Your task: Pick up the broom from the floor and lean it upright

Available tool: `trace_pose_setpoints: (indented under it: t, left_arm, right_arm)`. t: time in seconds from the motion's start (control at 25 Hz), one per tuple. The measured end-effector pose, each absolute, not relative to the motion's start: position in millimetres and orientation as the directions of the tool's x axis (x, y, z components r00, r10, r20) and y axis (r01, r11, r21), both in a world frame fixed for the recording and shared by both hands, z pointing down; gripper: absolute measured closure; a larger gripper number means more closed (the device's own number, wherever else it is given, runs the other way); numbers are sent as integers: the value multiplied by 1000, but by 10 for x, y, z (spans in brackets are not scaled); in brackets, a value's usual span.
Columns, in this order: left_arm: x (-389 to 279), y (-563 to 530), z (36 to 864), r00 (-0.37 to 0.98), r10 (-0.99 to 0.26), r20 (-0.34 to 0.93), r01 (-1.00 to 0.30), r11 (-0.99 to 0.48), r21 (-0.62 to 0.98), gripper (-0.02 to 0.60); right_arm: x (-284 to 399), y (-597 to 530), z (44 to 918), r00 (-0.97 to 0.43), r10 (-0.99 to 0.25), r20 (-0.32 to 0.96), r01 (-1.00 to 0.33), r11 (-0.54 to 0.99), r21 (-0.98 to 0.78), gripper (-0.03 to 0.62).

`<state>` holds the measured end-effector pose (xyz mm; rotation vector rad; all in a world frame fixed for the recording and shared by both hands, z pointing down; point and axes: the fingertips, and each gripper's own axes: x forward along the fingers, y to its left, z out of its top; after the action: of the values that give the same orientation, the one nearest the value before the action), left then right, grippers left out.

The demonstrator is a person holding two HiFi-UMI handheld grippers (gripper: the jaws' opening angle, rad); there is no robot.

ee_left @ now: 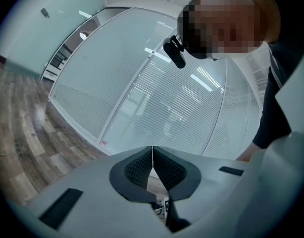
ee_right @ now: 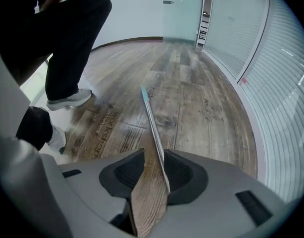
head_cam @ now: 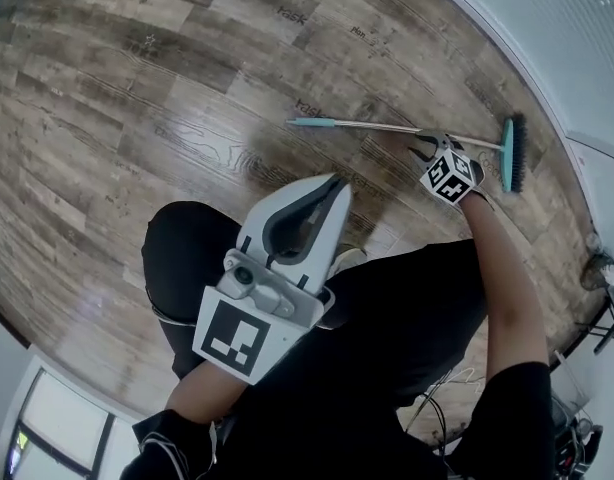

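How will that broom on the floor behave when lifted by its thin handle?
Probably stiff: the broom has a straight metal-looking handle. Likely head-heavy: the brush head sits at one end. The thin smooth handle could slip or twist in the jaws.

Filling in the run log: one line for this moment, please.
phase: pre-grasp | broom: flat on floor | right gripper: jaws open astride handle | left gripper: shut, empty

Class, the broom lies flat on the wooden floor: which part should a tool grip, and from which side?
Grip the thin handle, near the brush head, from straight above, jaws astride it: it lies flat, so only its top and sides are free. The right tool straddles it there, jaws open.
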<state>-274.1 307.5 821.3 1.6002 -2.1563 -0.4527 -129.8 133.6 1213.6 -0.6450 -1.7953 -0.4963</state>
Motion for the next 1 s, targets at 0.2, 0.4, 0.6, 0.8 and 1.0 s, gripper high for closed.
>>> trace_pose_setpoints:
  t: [0.2,0.4,0.6,0.8,1.0]
  left_arm:
    - [-2811,2968,8279,-291,-949,118,-828,312,466,561]
    - [-2681,2892,8372,-256,-958,125,-835,285,471,561]
    - [-2627,2939,8409,-265,-955,131,-843,296,450,561]
    - [-2551,3013,8553,-267,-950,162,-808,312,500,561]
    - [-2521,3090,8644,-275,-936,219,-815,348,463,561]
  right_arm:
    - [-1434,1240,12538,-301,155,941,600,798,60,465]
    - [-1362,1128,12787,-319,105,942,553,828,95,465]
    - [-1408,1159,12918,-296,104,950,598,795,100,465]
    - [-1529,1183,12989,-277,92,956,623,775,105,465]
    - [-1498,1223,13069,-224,75,972,678,728,100,494]
